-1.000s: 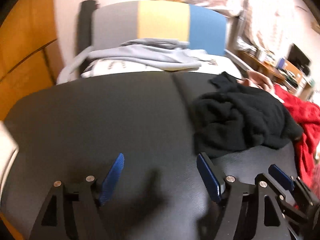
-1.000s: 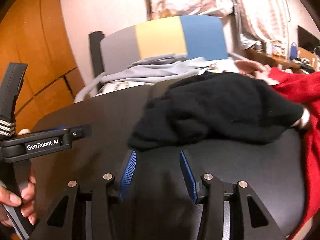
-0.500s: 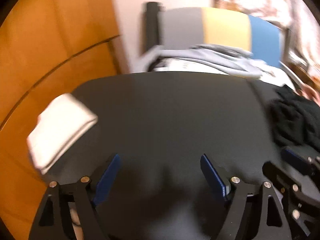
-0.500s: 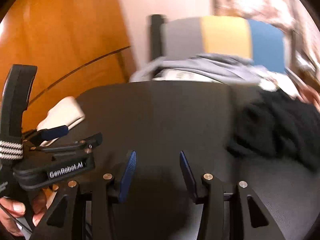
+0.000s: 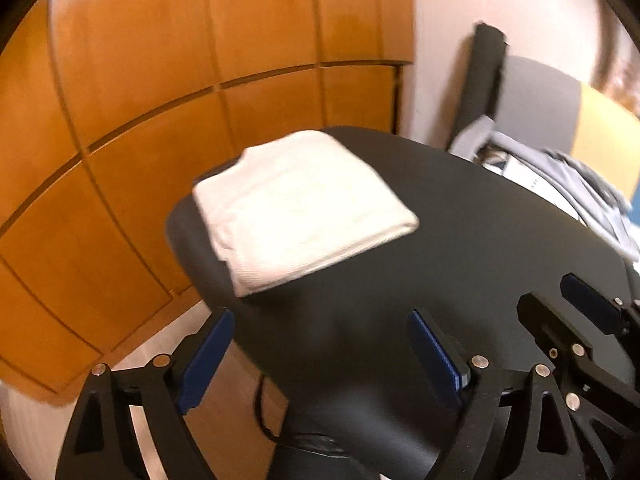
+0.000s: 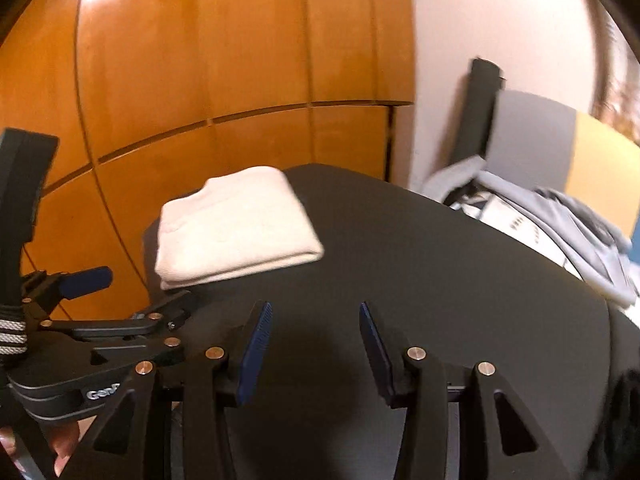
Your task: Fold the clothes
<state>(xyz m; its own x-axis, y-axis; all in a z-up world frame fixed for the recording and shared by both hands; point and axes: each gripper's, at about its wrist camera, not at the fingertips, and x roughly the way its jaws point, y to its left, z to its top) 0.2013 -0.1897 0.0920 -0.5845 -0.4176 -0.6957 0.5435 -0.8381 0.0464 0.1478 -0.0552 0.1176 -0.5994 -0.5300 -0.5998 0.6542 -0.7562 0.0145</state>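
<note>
At the far left stands a wall of orange wood panels [image 5: 168, 92], curving behind everything. In front of it a folded white garment [image 5: 300, 208] lies on the far left corner of the black table [image 5: 460, 248], one edge reaching the table's rim; it sits flat and squared, touching neither tool. Nearer, the left gripper [image 5: 320, 356] hangs over the table's near left edge with its blue pads [image 5: 206, 360] spread wide; the jaws are opening and nothing lies between them. In the right wrist view that same tool shows at the left margin, with fingertips of the person's left hand [image 6: 60, 446] wrapped around its handle. To its right the right gripper [image 6: 314, 348] hovers over bare table, its jaws set partly apart and empty, with no cloth against the pads. Farther right, beyond the table's far edge, a heap of grey clothes [image 6: 560, 224] rests on a chair [image 6: 532, 136] whose back is grey, yellow and blue. At the near right edge a dark mass of cloth [image 6: 624, 408] is too blurred to name.
</note>
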